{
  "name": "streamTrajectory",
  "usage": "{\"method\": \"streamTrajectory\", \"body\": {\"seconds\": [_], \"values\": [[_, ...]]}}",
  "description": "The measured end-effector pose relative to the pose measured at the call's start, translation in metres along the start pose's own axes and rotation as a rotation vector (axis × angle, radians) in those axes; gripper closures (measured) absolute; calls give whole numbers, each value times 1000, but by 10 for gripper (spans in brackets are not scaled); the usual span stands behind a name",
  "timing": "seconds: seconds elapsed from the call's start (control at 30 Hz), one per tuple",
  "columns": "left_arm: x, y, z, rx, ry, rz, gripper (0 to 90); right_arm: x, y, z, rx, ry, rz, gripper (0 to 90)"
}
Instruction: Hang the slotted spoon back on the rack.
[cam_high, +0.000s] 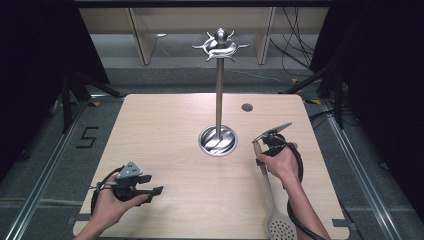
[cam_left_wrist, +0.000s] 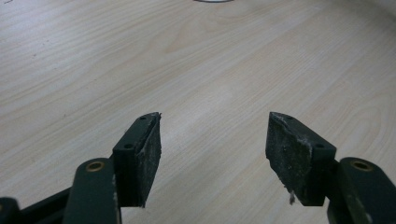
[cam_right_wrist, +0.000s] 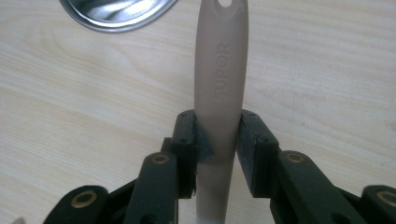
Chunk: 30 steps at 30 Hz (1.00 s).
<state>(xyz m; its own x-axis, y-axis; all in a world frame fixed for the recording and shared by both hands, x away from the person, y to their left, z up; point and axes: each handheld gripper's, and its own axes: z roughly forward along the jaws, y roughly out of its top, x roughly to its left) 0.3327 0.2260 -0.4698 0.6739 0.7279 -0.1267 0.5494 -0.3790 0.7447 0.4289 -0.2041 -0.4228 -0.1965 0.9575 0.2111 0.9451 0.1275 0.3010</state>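
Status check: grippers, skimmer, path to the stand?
Right gripper shut on skimmer handle. Left gripper open, empty, over table. Stand just ahead, nothing between.

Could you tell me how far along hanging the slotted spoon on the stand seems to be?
Done: the right gripper has closed on the slotted spoon by its handle. In hand: the spoon, its hanging hole toward the stand. Left: probably hooking it on a top arm. The left gripper rests open on the table.

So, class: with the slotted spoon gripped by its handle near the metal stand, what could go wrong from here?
1. The right gripper clamps the slotted spoon near its handle end, so the heavy perforated head may swing or slip.
2. The hanging hole is small; it could miss a hook on the stand.
3. A knock might tip that tall stand.
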Motion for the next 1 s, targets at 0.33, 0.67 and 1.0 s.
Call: {"method": "streamTrajectory", "body": {"seconds": [0.33,0.67,1.0], "values": [[0,0,0,-1,1,-2,353,-1,-9,-22,-125,53,-40,702],[0,0,0,0,1,0,354,-8,-24,-38,-258,101,-142,702],[0,0,0,-3,2,-2,354,-15,-42,-55,-417,200,-224,702]]}}
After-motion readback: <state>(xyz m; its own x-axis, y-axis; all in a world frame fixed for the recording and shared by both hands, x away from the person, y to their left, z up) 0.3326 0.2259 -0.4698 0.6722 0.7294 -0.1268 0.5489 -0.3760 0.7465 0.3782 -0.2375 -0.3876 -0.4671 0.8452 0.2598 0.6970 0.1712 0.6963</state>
